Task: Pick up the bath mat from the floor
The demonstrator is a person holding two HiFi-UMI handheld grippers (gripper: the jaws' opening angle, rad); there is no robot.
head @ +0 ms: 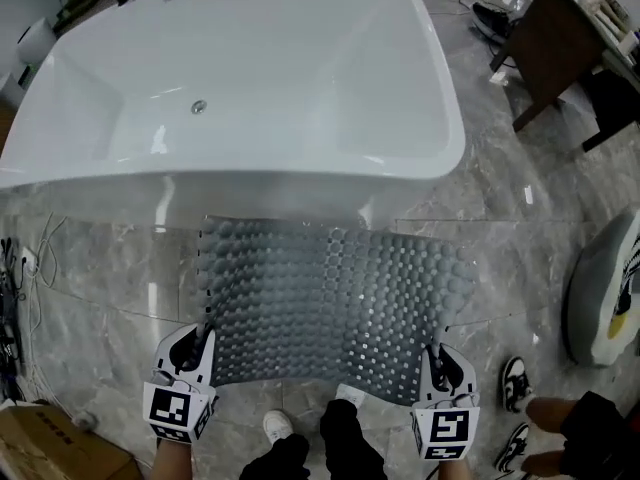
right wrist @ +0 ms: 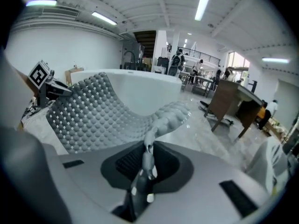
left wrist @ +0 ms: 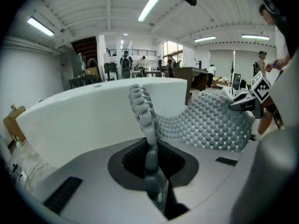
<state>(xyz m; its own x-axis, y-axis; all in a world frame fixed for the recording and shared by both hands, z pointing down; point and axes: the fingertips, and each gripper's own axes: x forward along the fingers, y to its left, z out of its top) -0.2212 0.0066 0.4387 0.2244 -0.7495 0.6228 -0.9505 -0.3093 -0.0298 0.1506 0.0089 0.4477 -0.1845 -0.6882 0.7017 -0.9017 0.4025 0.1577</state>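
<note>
A grey studded bath mat (head: 330, 303) hangs spread between my two grippers in front of the white bathtub (head: 250, 78), its near edge lifted and its far part sagging toward the floor. My left gripper (head: 197, 346) is shut on the mat's near left corner, and the mat's edge (left wrist: 145, 120) runs up from between its jaws. My right gripper (head: 440, 360) is shut on the near right corner, where the mat (right wrist: 93, 113) curves away from the pinched edge (right wrist: 148, 155). Each gripper view shows the other gripper holding the far corner.
Marble floor (head: 90, 268) lies all around. Cables (head: 20, 278) and a cardboard box (head: 50, 453) sit at the left. A dark wooden table (head: 560, 38) stands at the upper right, a white rounded object (head: 605, 288) at the right. My shoes (head: 278, 426) are below the mat.
</note>
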